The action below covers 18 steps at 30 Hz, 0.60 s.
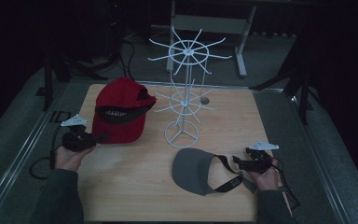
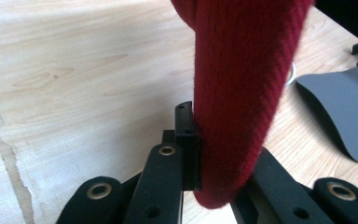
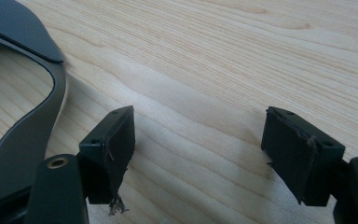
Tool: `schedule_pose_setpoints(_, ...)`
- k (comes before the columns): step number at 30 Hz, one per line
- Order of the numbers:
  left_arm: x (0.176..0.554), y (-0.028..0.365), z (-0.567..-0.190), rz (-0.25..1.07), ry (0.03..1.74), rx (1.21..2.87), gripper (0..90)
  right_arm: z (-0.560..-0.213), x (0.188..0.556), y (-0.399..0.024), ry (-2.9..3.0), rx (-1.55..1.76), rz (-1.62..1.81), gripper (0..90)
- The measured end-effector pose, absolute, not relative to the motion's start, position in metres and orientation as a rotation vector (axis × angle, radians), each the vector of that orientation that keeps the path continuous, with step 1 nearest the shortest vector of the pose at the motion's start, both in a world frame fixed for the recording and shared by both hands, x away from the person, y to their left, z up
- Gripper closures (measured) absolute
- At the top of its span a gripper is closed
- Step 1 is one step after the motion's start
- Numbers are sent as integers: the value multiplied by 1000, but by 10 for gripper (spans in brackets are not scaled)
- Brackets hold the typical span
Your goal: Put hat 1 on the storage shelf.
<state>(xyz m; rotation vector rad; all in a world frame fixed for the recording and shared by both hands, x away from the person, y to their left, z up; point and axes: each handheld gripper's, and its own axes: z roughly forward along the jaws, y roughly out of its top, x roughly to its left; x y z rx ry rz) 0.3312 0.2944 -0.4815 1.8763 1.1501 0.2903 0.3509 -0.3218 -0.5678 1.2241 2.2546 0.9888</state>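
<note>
Ahead of both grippers, on the wooden table, stands the white wire rack, its arms bare, so I judge the hanging not yet done. Between the left gripper's jaws, the red cap's edge is pinched tight and the cap is raised off the table, short of the rack. Just left of the right gripper's wide, empty jaws lies the grey visor, not gripped.
</note>
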Motion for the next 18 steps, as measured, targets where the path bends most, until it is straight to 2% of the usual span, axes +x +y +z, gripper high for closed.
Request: schedule_pose_setpoints(18, 335, 295, -461, 349, 1154, 1844, 860, -568, 351, -322, 2254, 1225, 989, 258)
